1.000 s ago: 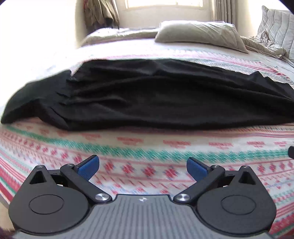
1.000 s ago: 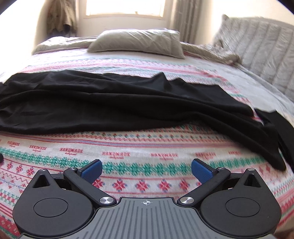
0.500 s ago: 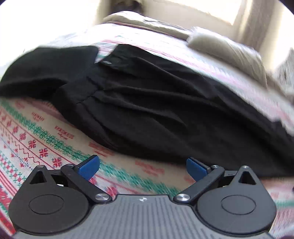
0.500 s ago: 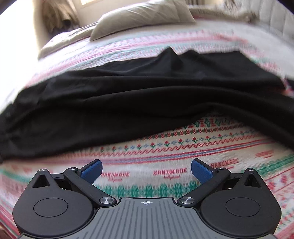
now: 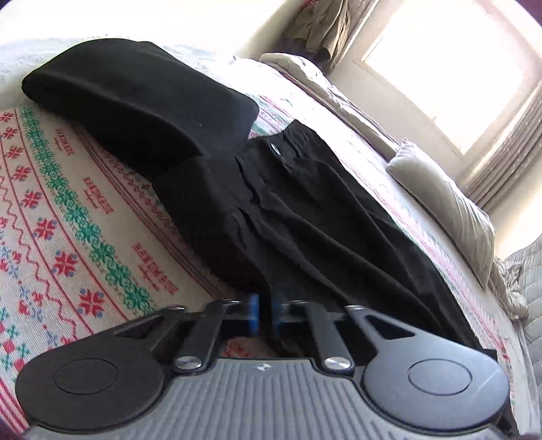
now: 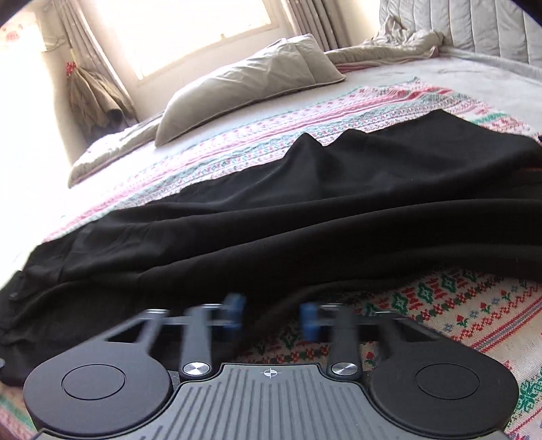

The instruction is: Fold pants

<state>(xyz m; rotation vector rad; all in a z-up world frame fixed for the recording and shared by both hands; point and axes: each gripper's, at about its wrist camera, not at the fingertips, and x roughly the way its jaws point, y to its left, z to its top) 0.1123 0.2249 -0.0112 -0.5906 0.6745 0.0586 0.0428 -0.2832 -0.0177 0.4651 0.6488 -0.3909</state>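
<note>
Sunlit from a window behind it, the bed gives a broad, flat place to fold on, and its patterned knit blanket covers the near half so the dark cloth stands out against it. A grey pillow and rumpled bedding lie well back, clear of the work.

Across the blanket the black pants are spread lengthwise, waistband and button toward the left hand's side, legs running off to the right. That layout puts the long near edge within reach of both tools at once. Beside the waist end sits a folded black garment, touching or just overlapping the pants; I judge it a finished piece set aside.

The left gripper has just closed down to a narrow gap right at the near hem by the hip, and a fold of black cloth seems pinched between its blue pads. The right gripper has also been closing, its fingers blurred; a ridge of the pant edge lies between them, but a gap remains, and I cannot tell whether the pads press it. Two grips along one edge would suit lifting it over evenly.
</note>
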